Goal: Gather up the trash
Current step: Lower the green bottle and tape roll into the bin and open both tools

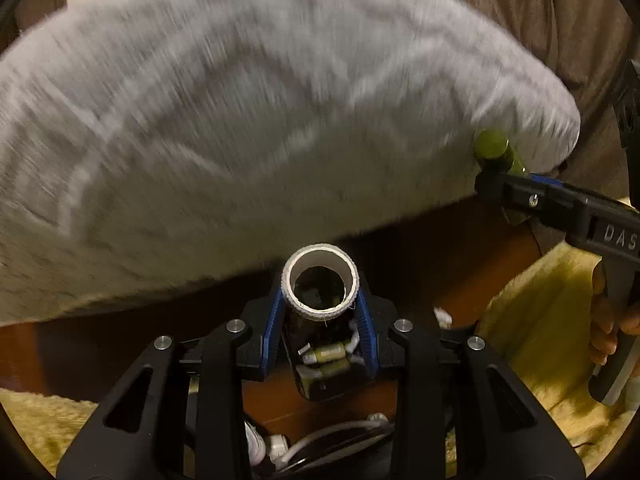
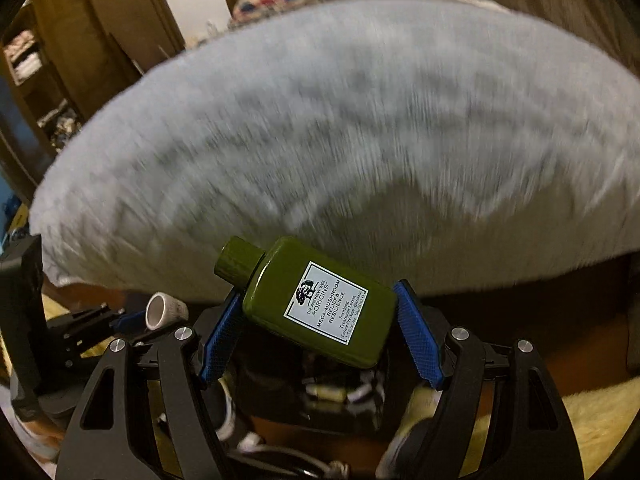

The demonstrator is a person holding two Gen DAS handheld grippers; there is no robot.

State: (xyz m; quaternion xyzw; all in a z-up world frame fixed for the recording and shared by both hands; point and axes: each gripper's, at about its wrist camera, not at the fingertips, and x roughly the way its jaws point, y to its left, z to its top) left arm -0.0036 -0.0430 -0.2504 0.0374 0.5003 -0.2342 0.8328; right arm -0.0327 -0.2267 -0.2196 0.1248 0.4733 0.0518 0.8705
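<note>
The right gripper (image 2: 320, 320) holds a green bottle (image 2: 320, 300) between its blue pads (image 2: 418, 340). The bottle lies tilted, with its long side running from lower right to upper left, and its cap (image 2: 238, 262) points up and to the left (the white label faces the camera). The left gripper (image 1: 320, 304) squeezes a dark bottle (image 1: 320, 344) whose white open mouth (image 1: 320, 282) points forward, away from the camera. A fluffy gray pillow (image 2: 340, 128) sits just behind both.

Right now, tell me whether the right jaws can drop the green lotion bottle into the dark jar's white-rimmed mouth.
Probably yes: the green lotion bottle hangs near the white-rimmed mouth, which is open, though it looks a tight fit.
</note>
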